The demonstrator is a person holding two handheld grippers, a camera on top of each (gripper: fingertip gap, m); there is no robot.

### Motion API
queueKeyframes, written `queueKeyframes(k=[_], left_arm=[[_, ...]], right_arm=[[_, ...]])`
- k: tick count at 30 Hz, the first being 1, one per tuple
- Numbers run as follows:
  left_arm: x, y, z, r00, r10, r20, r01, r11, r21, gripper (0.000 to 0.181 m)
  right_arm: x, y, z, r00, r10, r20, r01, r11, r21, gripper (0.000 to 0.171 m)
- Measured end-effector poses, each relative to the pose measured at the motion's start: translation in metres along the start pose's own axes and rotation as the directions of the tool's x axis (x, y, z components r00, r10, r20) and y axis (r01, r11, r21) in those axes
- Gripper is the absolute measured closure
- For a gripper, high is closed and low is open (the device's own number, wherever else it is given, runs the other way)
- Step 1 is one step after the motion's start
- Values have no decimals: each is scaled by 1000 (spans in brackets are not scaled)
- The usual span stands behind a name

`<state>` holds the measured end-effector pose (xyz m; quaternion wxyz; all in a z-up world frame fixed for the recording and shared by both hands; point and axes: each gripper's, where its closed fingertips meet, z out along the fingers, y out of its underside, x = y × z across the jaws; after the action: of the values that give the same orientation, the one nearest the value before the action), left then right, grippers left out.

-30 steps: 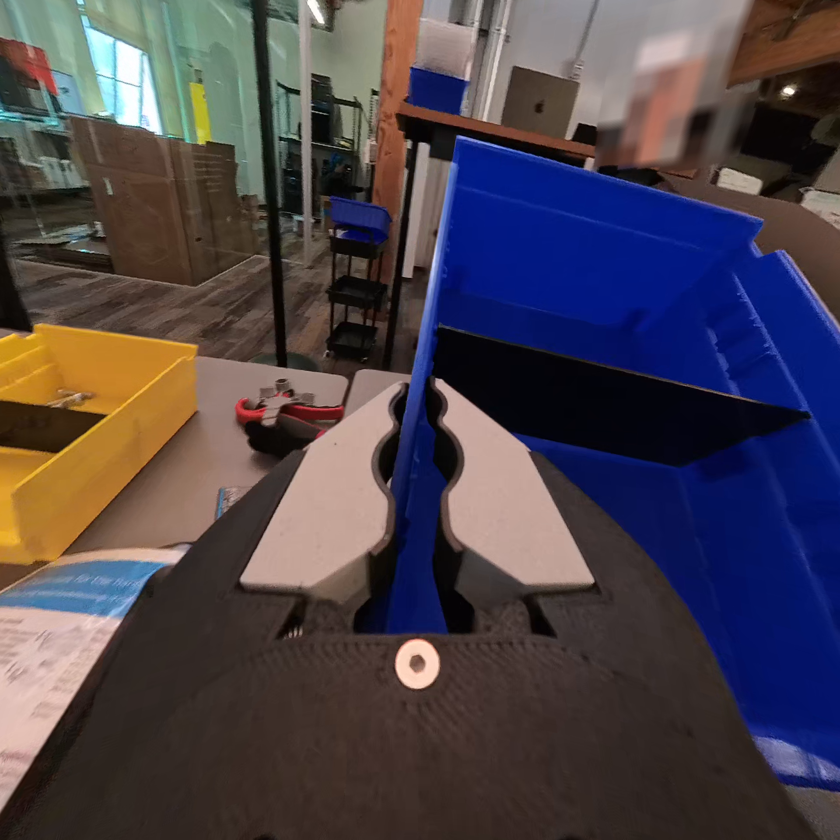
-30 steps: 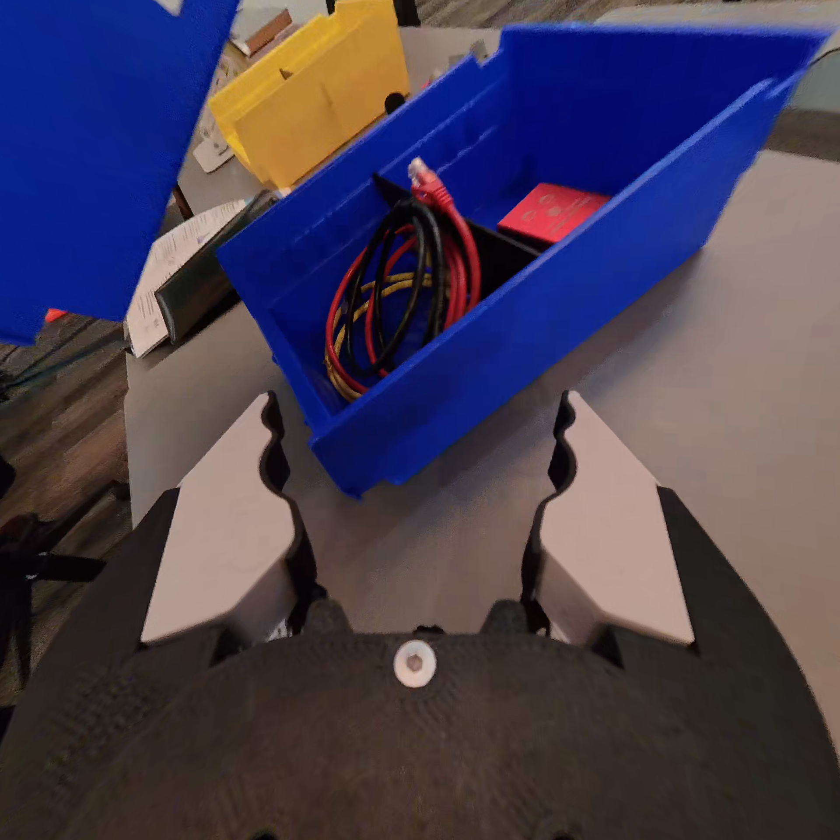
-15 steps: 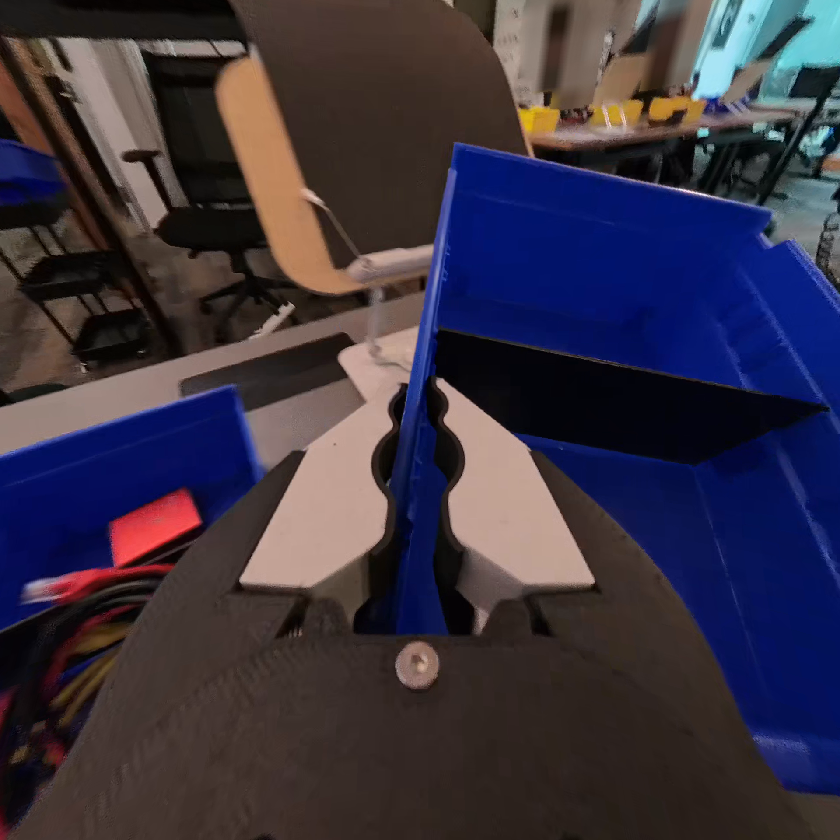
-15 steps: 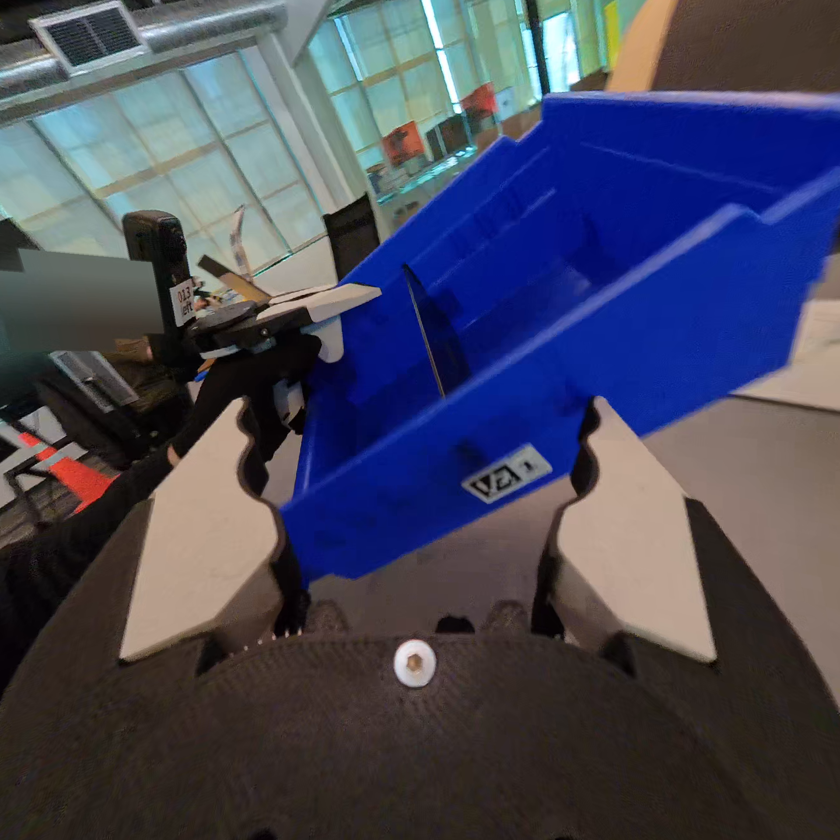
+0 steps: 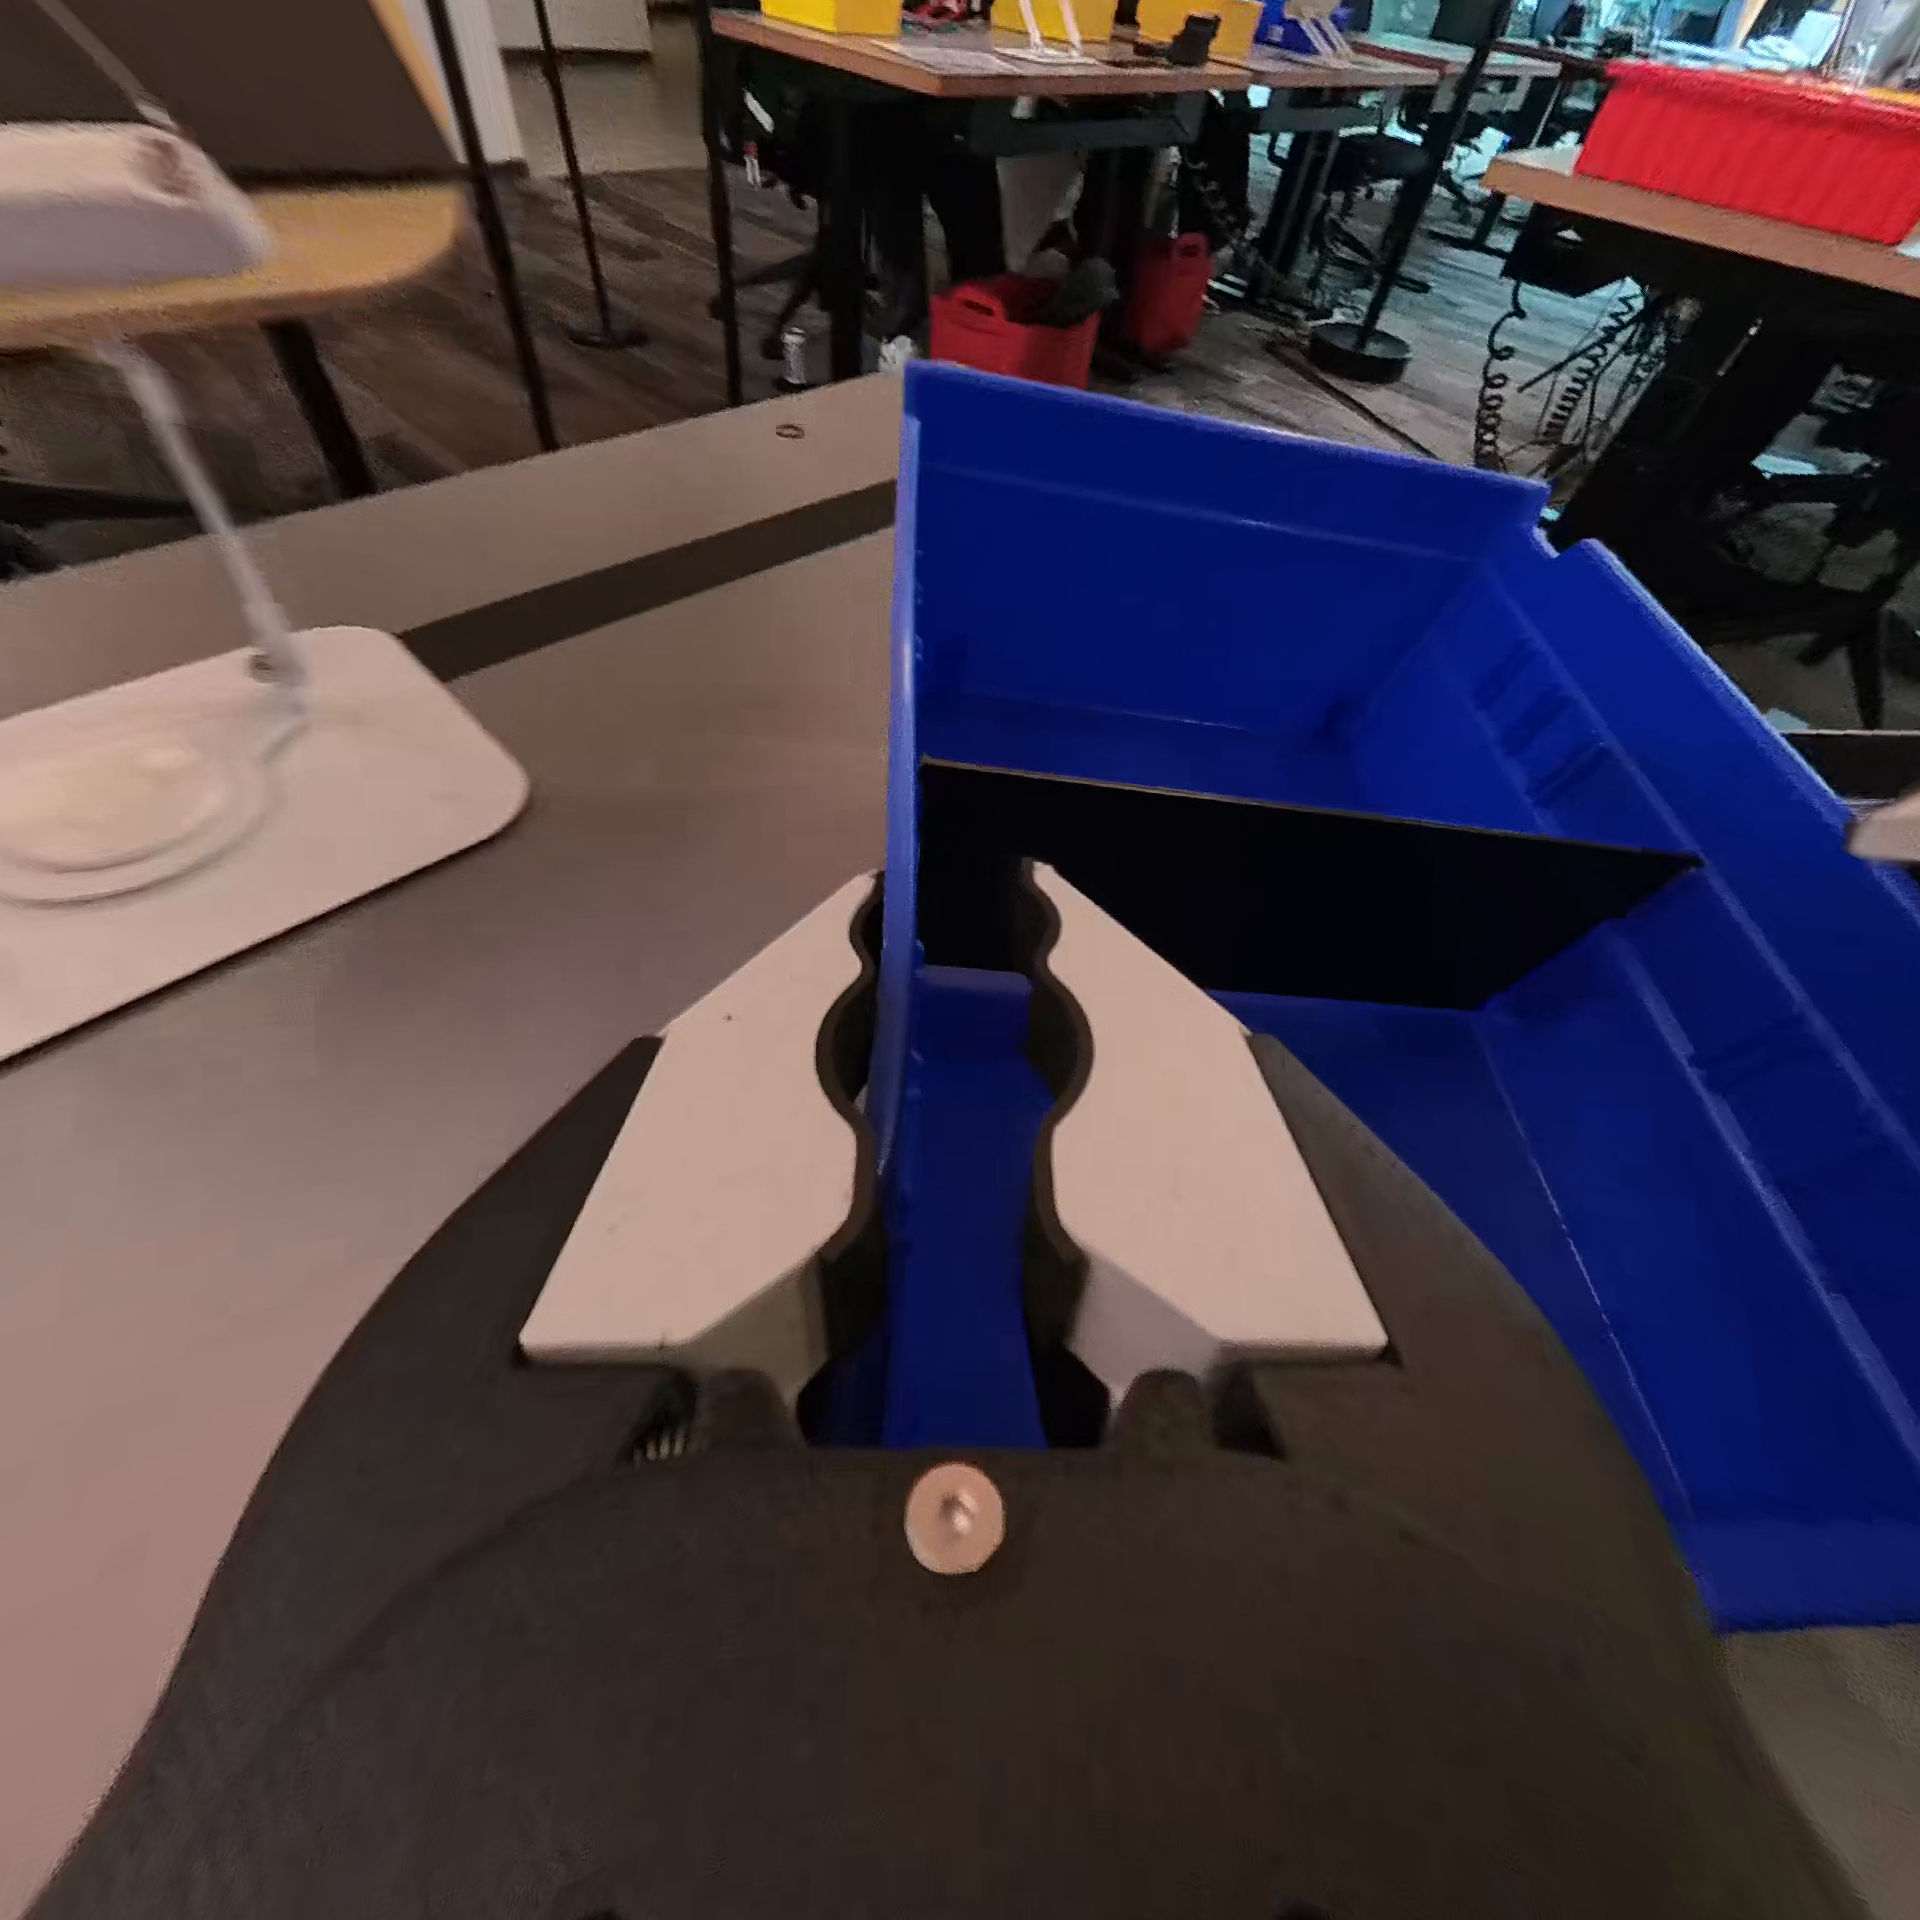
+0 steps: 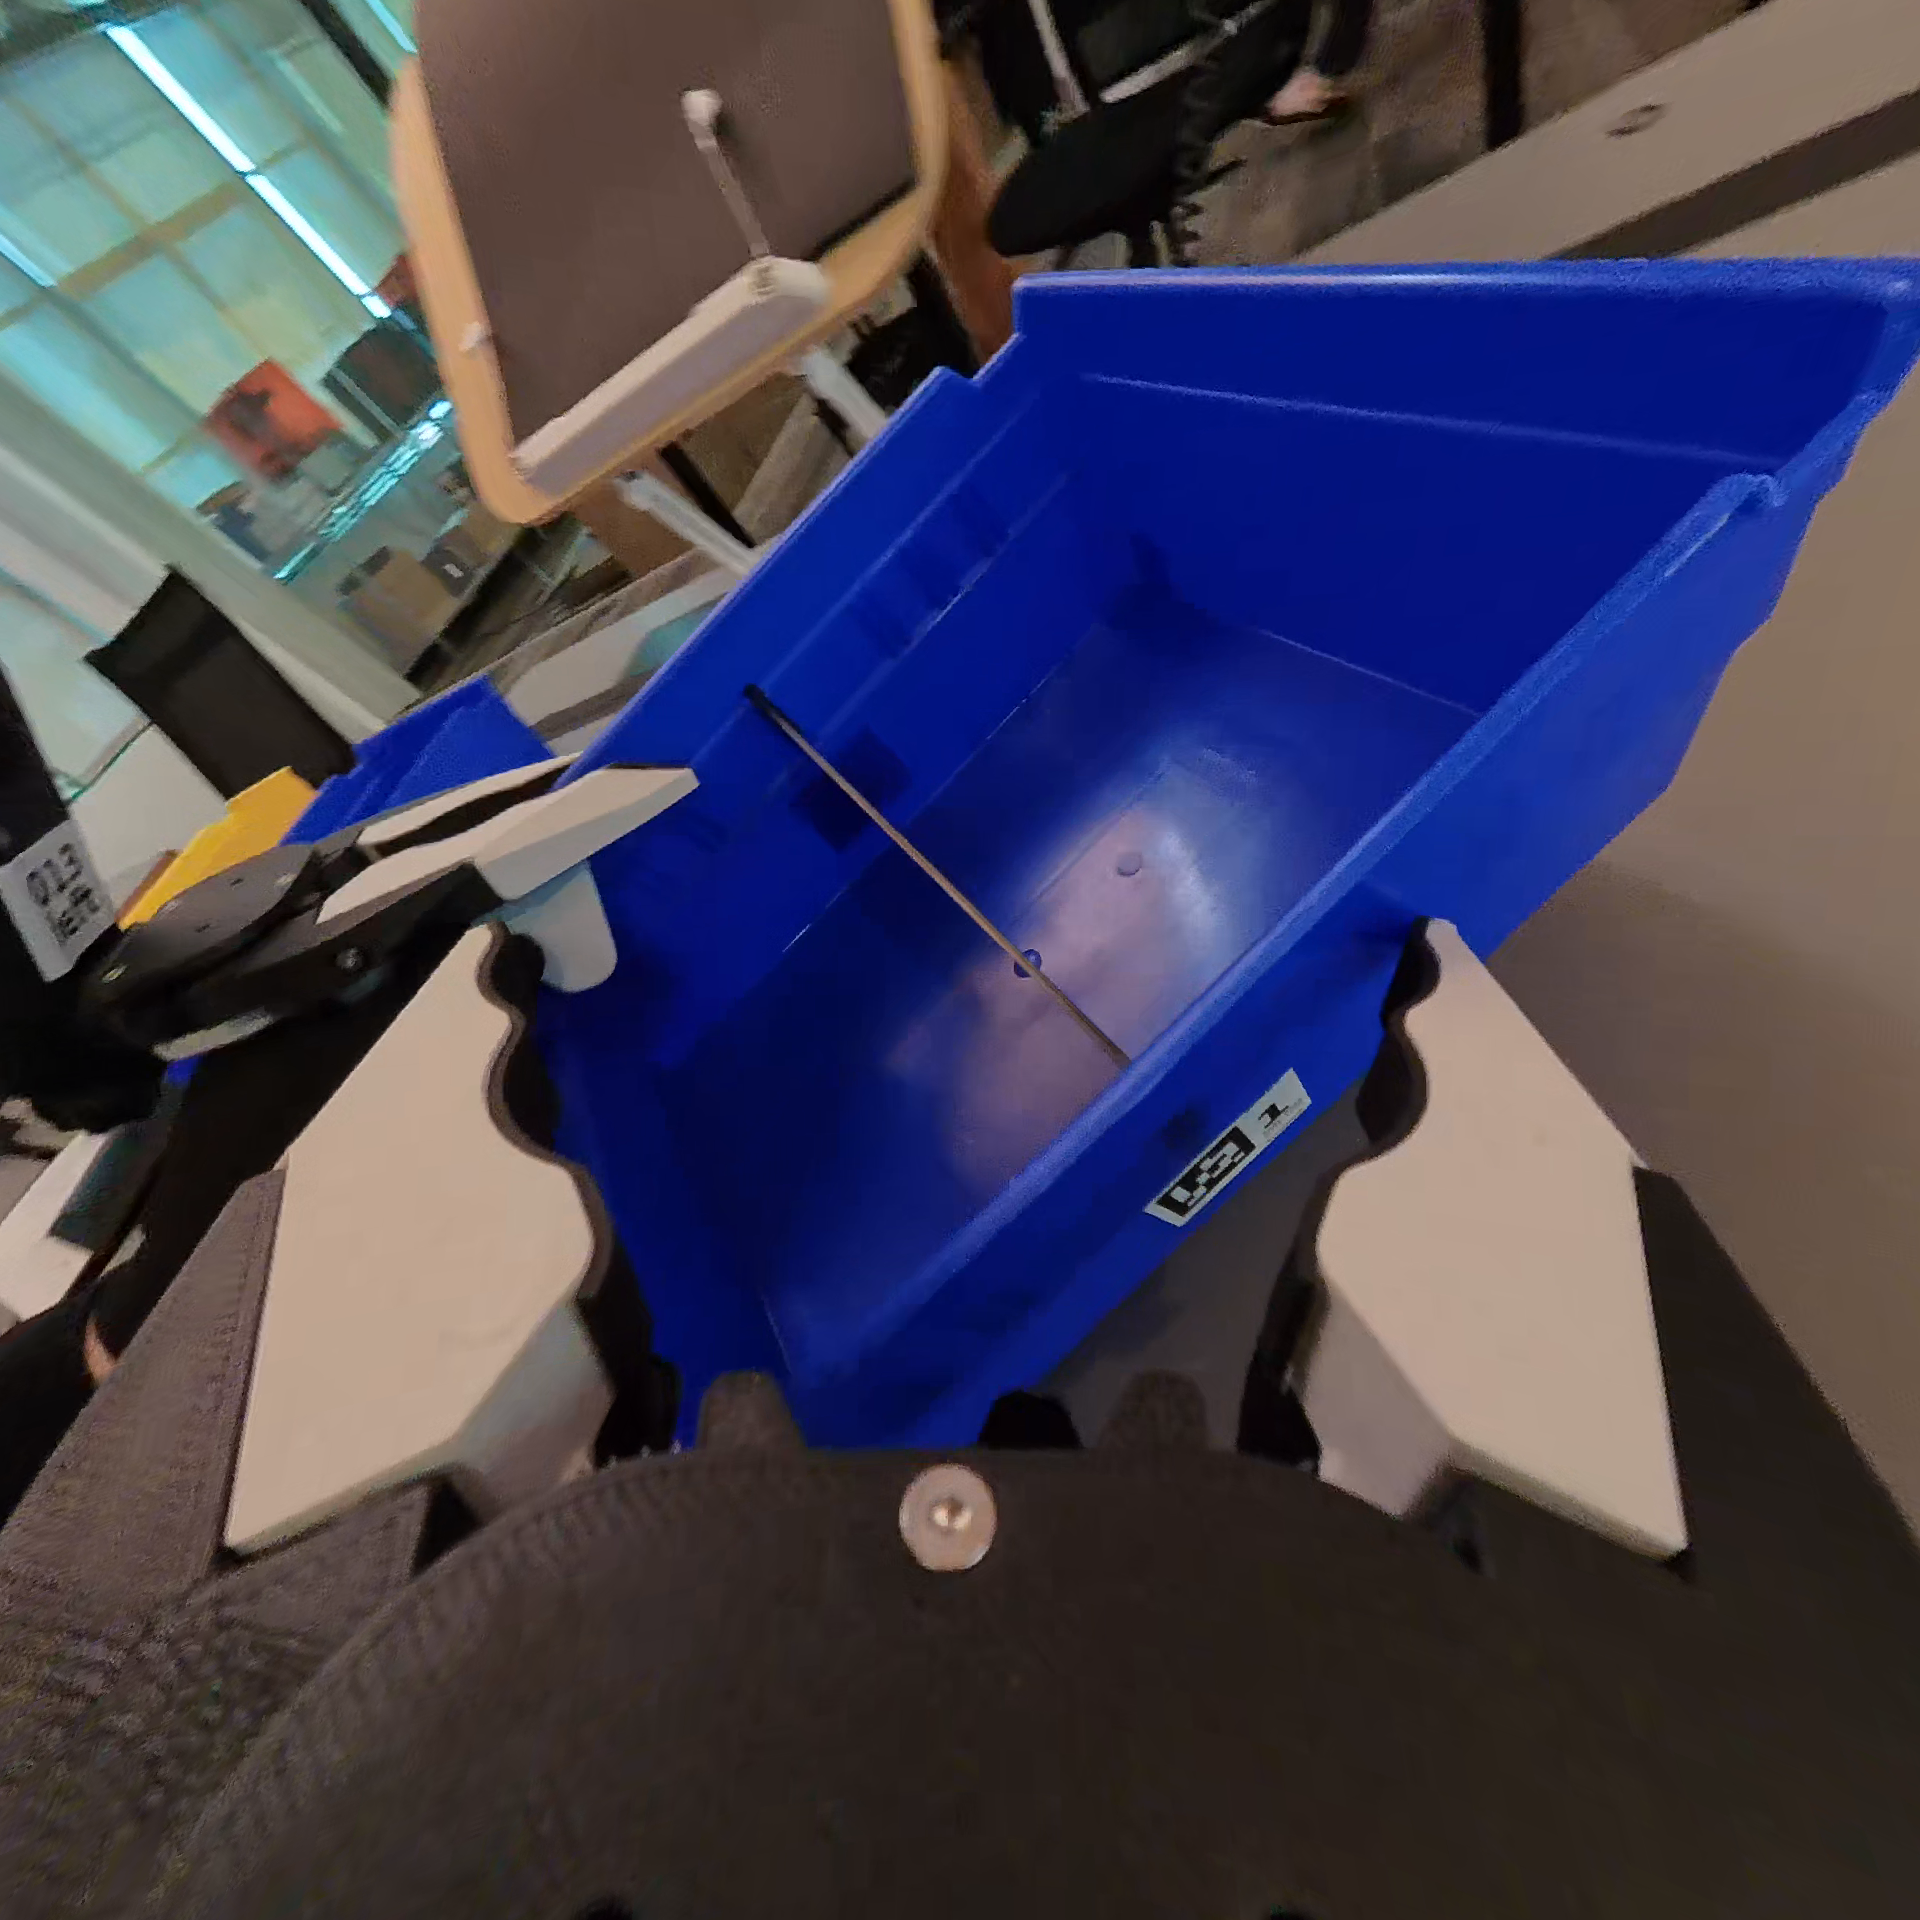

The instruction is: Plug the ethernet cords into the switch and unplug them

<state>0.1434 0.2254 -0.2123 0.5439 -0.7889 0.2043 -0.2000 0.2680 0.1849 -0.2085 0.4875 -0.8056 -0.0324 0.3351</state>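
An empty blue bin (image 5: 1299, 644) with a black divider (image 5: 1299, 914) fills both views. My left gripper (image 5: 951, 883) straddles the bin's left side wall with its jaws slightly apart; the left finger touches the wall and the right finger stands clear inside the bin. In the right wrist view the bin (image 6: 1351, 540) lies with its low front end between the wide-open fingers of my right gripper (image 6: 966, 935), and the left gripper (image 6: 582, 831) shows at the bin's left wall. No ethernet cords or switch are in view.
The bin is over a grey table (image 5: 623, 675). A white lamp base (image 5: 208, 779) stands on the table at the left. Another blue bin (image 6: 436, 738) and a yellow bin (image 6: 239, 821) lie behind the left gripper. A chair (image 6: 675, 208) stands beyond.
The left gripper swung right with the empty bin and its jaws have now parted from the wall. The right gripper turned from the bin with cords and closed in around the empty bin's front.
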Motion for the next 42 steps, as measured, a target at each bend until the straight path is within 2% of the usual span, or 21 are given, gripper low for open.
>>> queueKeyframes(k=[3,6,13,14,15,16,20,27,30,33,37,40,42], left_arm=[[27,5,33,999,5,-32,-6,1000,-25,154],[48,12,60,996,-43,-82,38,997,-61,139],[97,5,93,975,-112,-193,94,991,-100,93],[104,2,96,967,-140,-214,119,987,-109,91],[104,-2,101,960,-193,-205,173,979,-110,101],[104,-5,106,941,-270,-205,249,961,-119,107],[115,-20,123,835,-466,-294,455,884,-108,106],[120,-38,162,775,-556,-299,571,820,-47,99],[118,-42,170,782,-541,-308,559,828,-35,98],[118,-45,165,803,-482,-350,502,864,-37,98],[108,-59,131,875,-338,-347,378,924,52,99],[103,-63,88,915,-212,-343,258,961,95,104],[98,-66,54,933,-107,-343,161,978,134,109]], right_arm=[[43,-12,-2,998,32,-58,-32,999,-3,15],[76,-23,-2,995,33,-92,-36,999,-25,20],[139,-54,11,992,-11,-126,-3,994,-113,35],[150,-59,14,991,-25,-133,7,991,-133,37],[162,-66,17,989,-46,-138,24,988,-154,40],[174,-74,20,990,-53,-134,30,986,-163,53],[210,-97,41,999,-21,-43,11,975,-222,71],[247,-128,82,993,-78,91,102,950,-294,78],[254,-137,93,990,-89,109,118,948,-295,77],[270,-151,90,992,-125,22,126,951,-284,64],[287,-216,44,906,-329,-268,318,944,-84,51],[246,-242,4,844,-413,-343,441,898,3,58],[201,-239,-9,839,-459,-292,484,875,16,78]])
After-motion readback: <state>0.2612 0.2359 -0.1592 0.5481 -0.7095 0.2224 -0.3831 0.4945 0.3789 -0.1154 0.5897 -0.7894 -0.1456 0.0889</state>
